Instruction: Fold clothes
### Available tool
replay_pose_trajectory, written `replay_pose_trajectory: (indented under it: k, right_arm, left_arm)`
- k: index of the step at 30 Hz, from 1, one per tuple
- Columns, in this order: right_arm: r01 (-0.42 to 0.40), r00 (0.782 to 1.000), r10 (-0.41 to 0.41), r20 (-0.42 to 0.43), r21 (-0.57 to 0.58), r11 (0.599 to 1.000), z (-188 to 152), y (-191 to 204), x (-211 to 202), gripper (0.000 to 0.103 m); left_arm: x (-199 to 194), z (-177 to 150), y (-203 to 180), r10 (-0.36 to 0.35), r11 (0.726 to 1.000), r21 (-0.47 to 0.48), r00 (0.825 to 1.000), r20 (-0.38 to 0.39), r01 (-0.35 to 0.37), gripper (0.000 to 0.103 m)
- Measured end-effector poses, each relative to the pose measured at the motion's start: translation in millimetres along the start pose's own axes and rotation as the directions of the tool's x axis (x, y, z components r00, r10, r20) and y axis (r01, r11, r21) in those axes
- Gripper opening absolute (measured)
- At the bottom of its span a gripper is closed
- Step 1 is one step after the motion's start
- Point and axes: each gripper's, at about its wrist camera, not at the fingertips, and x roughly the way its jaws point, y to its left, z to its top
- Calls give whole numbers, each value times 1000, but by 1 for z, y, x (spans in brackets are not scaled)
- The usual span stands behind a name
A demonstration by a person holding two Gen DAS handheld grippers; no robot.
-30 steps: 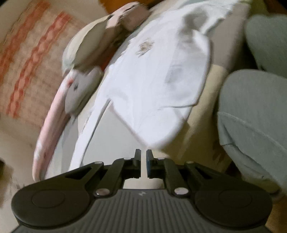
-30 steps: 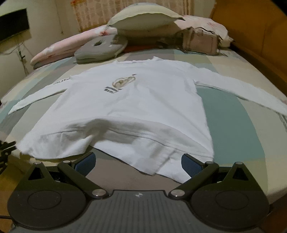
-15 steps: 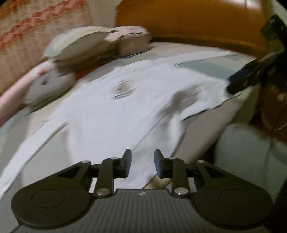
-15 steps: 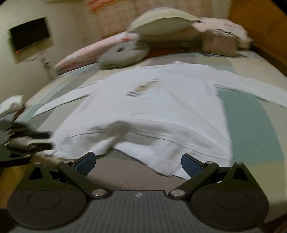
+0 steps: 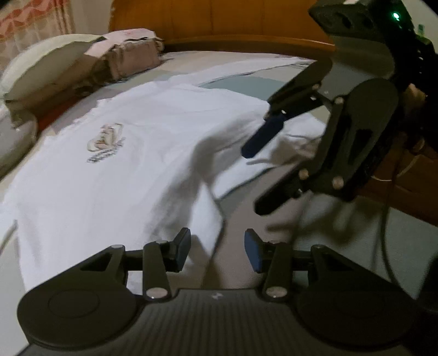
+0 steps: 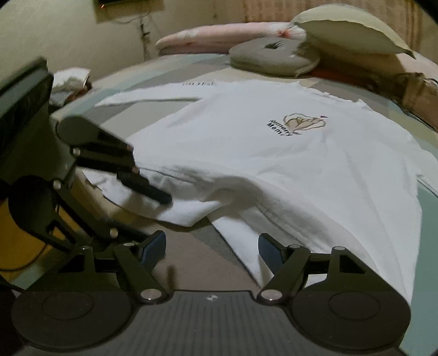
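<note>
Left tongs [image 5: 217, 250]: pads were seen partly apart, the jaws having just been opening; the hem edge of the white shirt [image 5: 115, 175] lay in the gap, but no pad was seen pressing on it. In the right wrist view the same left tongs [image 6: 153, 197] were seen from the side, one finger lying over the hem corner nearest that side.

Right tongs [image 6: 212, 250]: pads were held wide, the jaws having just been closing; bare bed cover and a fold of the hem were seen between them, nothing being gripped. In the left wrist view the right tongs [image 5: 260, 178] were seen at the far hem corner, the upper blue pad [image 5: 262, 135] poised over wrinkled cloth.

White shirt: laid front up and spread flat on the bed [image 5: 246, 85], a small printed logo [image 6: 298, 124] on the chest, the hem rumpled toward both tongs. One long sleeve [image 6: 153, 97] was stretched out sideways.

Bed: a cover in pale green, grey and cream blocks was noted. At the head were found a cream pillow [image 6: 350, 32], a grey ring-shaped cushion [image 6: 273, 57], a pink bolster [image 6: 219, 34] and a pinkish bag [image 5: 131, 57]. A wooden headboard [image 5: 219, 22] was seen behind.
</note>
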Motion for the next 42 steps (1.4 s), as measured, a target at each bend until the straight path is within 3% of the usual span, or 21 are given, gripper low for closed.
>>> replay_pose_trajectory:
  k: [7, 10, 15, 19, 22, 24, 26, 28, 32, 34, 39, 42]
  right_arm:
    - [-12, 1000, 12, -18, 1, 1000, 6, -25, 12, 79]
    - [-6, 999, 3, -46, -57, 998, 7, -22, 16, 79]
    - [51, 994, -68, -83, -187, 981, 8, -9, 21, 71]
    - [108, 988, -128, -84, -214, 971, 8, -8, 16, 55]
    - [183, 974, -213, -80, -278, 943, 4, -1, 12, 53]
    - [238, 958, -277, -72, -343, 909, 0, 8, 10, 50]
    - [284, 940, -335, -61, -402, 871, -6, 16, 9, 39]
    - [307, 930, -363, -58, -421, 854, -10, 19, 9, 11]
    - [331, 927, -374, -31, -404, 853, -12, 22, 3, 5]
    - [315, 937, -350, -25, -377, 871, -10, 21, -10, 5]
    - [224, 965, -257, -47, -354, 908, -8, 22, -45, 5]
    - [138, 978, -182, -102, -336, 932, -15, 24, -57, 5]
  left_arm:
    - [-2, -4, 24, 43, 999, -18, 999, 32, -42, 45]
    - [4, -6, 33, 44, 999, -20, 999, 30, -43, 45]
    - [11, -6, 40, 40, 999, -33, 999, 30, -39, 47]
    - [10, -5, 33, 76, 997, 31, 997, 32, -77, 47]
    - [10, -4, 25, 114, 989, 91, 993, 34, -117, 47]
    - [10, -1, 14, 170, 973, 151, 985, 34, -173, 40]
    - [14, 2, 4, 222, 952, 207, 975, 29, -223, 9]
    - [16, 5, -1, 217, 952, 216, 976, 28, -218, 3]
    - [1, 11, -7, 207, 957, 198, 977, 53, -214, 0]
    - [-12, 13, -9, 184, 964, 185, 981, 58, -192, 0]
    - [-39, 9, -23, 85, 978, 188, 996, 19, -87, 0]
    - [-40, 2, -28, 26, 985, 172, 998, -55, -16, 0]
